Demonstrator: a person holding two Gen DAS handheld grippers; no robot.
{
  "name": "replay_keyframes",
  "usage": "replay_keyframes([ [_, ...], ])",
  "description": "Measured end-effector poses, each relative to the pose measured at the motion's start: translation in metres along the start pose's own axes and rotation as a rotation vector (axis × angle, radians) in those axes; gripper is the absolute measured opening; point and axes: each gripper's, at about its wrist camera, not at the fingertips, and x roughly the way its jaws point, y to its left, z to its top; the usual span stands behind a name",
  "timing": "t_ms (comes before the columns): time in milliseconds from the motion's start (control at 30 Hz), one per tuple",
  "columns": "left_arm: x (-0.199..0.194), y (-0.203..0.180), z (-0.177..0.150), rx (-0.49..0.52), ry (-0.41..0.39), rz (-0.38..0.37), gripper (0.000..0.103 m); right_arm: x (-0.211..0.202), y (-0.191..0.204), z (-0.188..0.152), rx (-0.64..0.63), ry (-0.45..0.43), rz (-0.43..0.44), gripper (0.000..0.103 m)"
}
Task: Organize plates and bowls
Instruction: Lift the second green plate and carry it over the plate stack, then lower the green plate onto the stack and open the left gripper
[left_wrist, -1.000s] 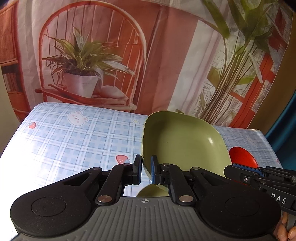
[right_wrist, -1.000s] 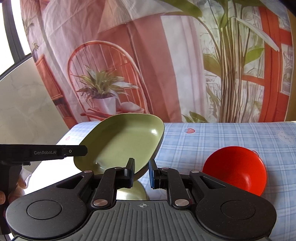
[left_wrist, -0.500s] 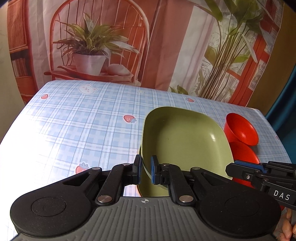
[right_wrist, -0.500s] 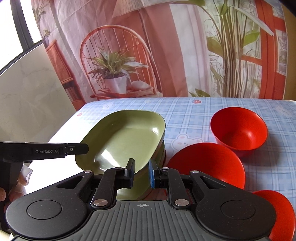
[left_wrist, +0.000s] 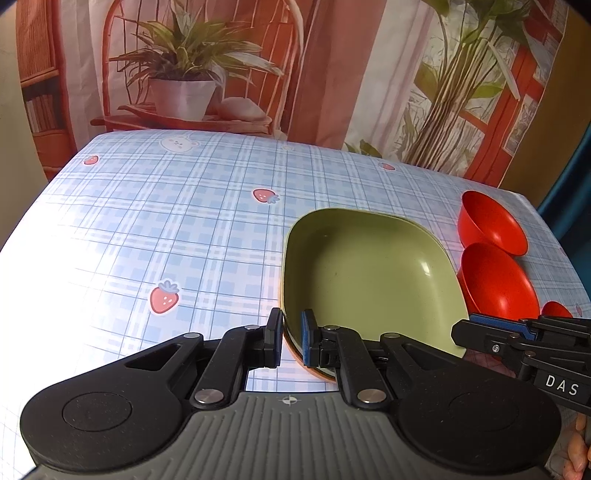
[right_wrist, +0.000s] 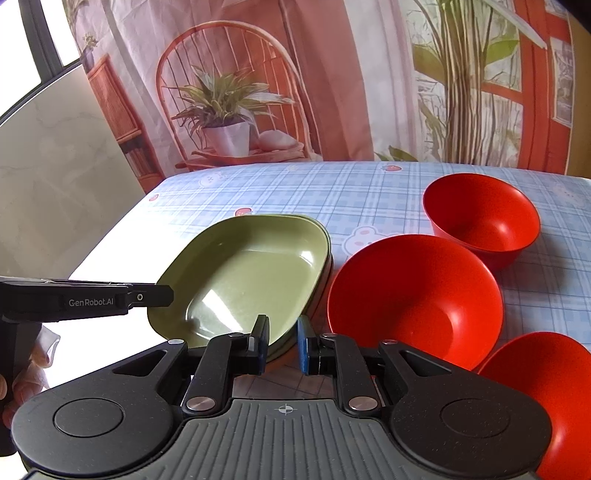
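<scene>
Pinching green plate (left_wrist: 369, 273) rim — L fingers (left_wrist: 290, 341) & R fingers (right_wrist: 282, 343) clamped | red bowls (right_wrist: 413, 295) just beside

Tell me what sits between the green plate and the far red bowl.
In the right wrist view, the large red bowl sits between the green plate and the far red bowl, beside the plate's right edge.

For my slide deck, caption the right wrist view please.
Both tongs grip the green plate on a stack of plates, beside three red bowls on a checked tablecloth.
</scene>
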Motion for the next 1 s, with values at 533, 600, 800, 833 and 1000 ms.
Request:
replay_keyframes([
  [533, -0.012, -0.004, 0.001, 0.021, -0.04, 0.032, 0.031, -0.008, 0.002, -0.002, 0.015, -0.021, 0.014, 0.021],
  [600, -0.02, -0.005, 0.003, 0.02, -0.061, 0.042, 0.034, -0.016, 0.002, -0.002, 0.008, -0.039, 0.021, 0.021],
  [800, -0.038, -0.017, 0.015, 0.037, -0.102, 0.026, 0.034, -0.042, -0.007, -0.002, 0.017, -0.094, 0.014, 0.021],
  [833, -0.041, -0.02, 0.017, 0.04, -0.108, 0.021, 0.034, -0.046, -0.01, -0.001, 0.025, -0.103, 0.01, 0.021],
  [1000, -0.048, -0.041, 0.022, 0.061, -0.129, -0.015, 0.034, -0.066, -0.033, 0.002, 0.07, -0.17, -0.031, 0.021],
])
